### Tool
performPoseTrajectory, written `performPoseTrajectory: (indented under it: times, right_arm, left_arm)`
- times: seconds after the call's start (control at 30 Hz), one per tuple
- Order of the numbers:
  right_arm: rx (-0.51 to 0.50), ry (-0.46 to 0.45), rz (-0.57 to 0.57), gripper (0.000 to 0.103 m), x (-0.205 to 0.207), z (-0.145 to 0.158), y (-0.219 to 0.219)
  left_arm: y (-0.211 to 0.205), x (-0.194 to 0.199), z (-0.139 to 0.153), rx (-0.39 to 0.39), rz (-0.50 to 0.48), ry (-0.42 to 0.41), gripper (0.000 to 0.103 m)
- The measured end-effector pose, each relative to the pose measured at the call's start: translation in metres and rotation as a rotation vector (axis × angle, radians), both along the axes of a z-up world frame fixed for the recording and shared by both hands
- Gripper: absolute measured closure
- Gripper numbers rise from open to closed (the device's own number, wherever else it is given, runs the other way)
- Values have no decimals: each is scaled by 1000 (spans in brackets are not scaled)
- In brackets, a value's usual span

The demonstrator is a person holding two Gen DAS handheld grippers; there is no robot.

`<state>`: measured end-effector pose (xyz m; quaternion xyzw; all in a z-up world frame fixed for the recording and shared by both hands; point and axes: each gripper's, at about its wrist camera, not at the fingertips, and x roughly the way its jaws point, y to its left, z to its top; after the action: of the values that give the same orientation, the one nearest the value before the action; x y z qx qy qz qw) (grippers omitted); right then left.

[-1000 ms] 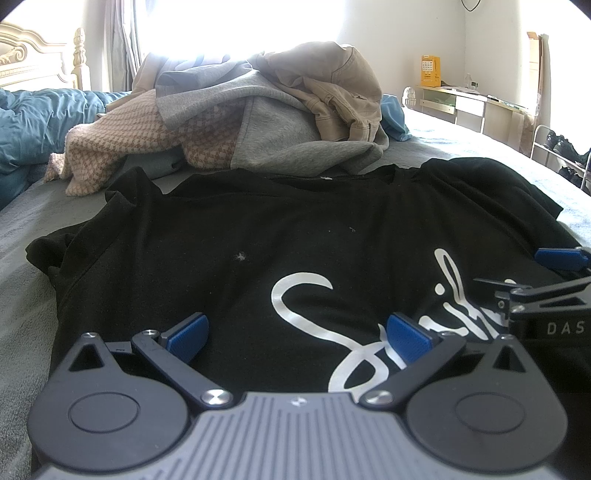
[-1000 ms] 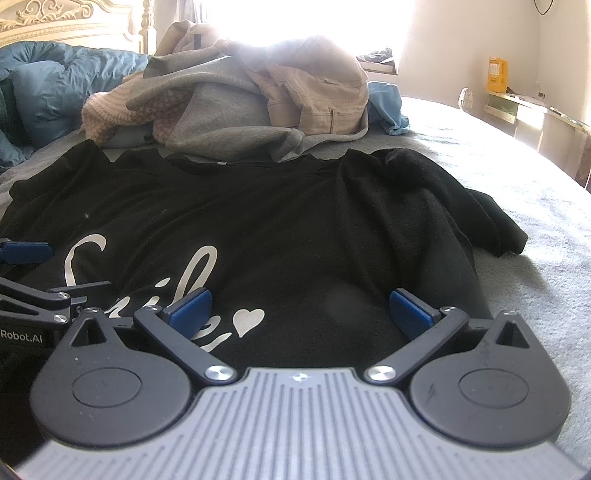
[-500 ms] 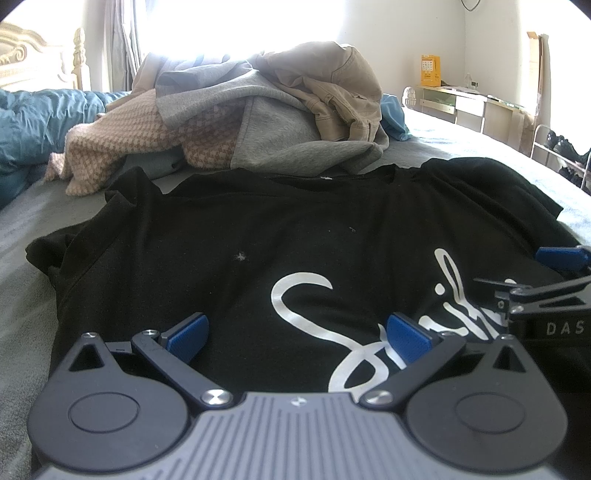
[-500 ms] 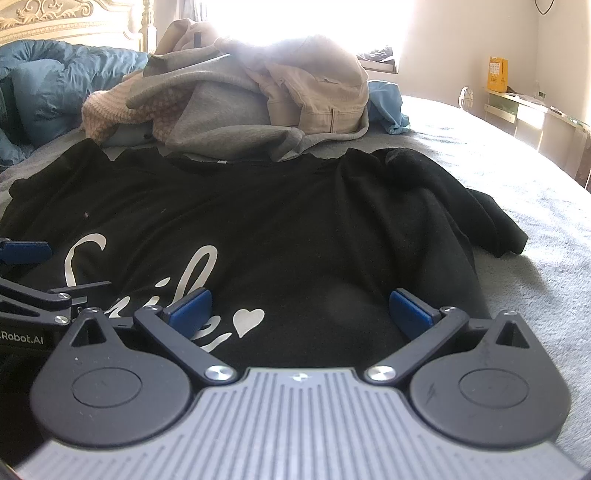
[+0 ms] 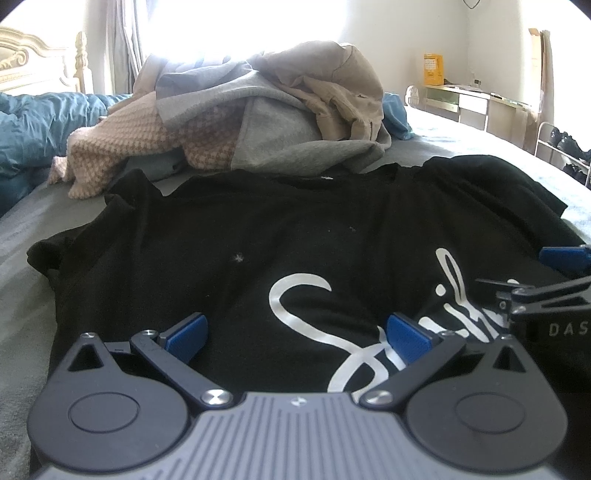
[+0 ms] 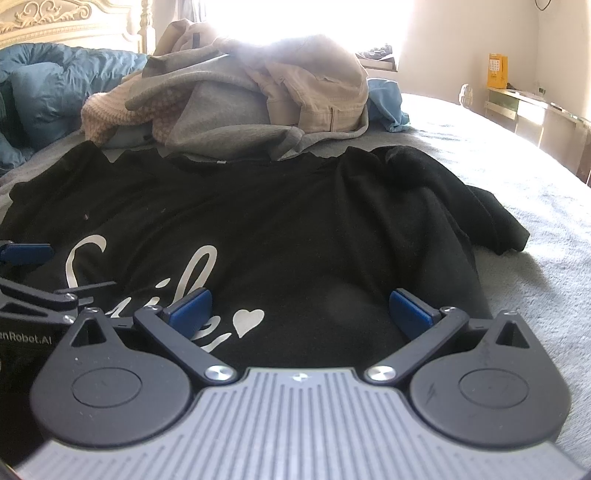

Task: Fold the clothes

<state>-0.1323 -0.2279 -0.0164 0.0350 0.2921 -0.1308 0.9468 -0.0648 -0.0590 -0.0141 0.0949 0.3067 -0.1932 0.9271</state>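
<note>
A black cotton T-shirt with white script lettering (image 5: 295, 236) lay spread flat on the grey bed cover (image 6: 535, 206). The left gripper (image 5: 295, 332) and right gripper (image 6: 299, 306) sat side by side at its near hem, jaws wide apart and holding nothing.

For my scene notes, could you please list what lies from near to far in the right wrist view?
right gripper → black T-shirt → pile of clothes → window

Grey bed (image 6: 517, 206): black T-shirt (image 5: 295, 229) spread flat, clothes pile (image 5: 266, 122) behind.
</note>
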Motion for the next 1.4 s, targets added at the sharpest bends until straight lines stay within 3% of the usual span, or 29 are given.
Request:
performPoseTrajectory:
  times: [0.27, 0.43, 0.6, 0.83, 1.1, 1.23, 1.4]
  right_arm:
    - [4, -9, -3, 1, -4, 4, -1]
    - [-8, -15, -22, 1, -12, 19, 4]
    - [-37, -48, 55, 1, -5, 50, 34]
    - [25, -133, 242, 1, 66, 106, 109]
    - [-9, -70, 357, 3, 158, 97, 174]
    - [64, -79, 340, 4, 135, 97, 162]
    - [93, -117, 310, 4, 33, 105, 125]
  left_arm:
    - [21, -6, 20, -58, 41, -16, 0]
    - [80, -13, 49, -139, 67, -44, 0]
    - [151, 7, 72, -163, 178, -99, 0]
    - [209, 61, 72, -192, 307, -60, 0]
    - [226, 88, 62, -224, 318, -44, 0]
    - [229, 58, 65, -291, 227, -10, 0]
    - [228, -10, 75, -340, 25, 45, 0]
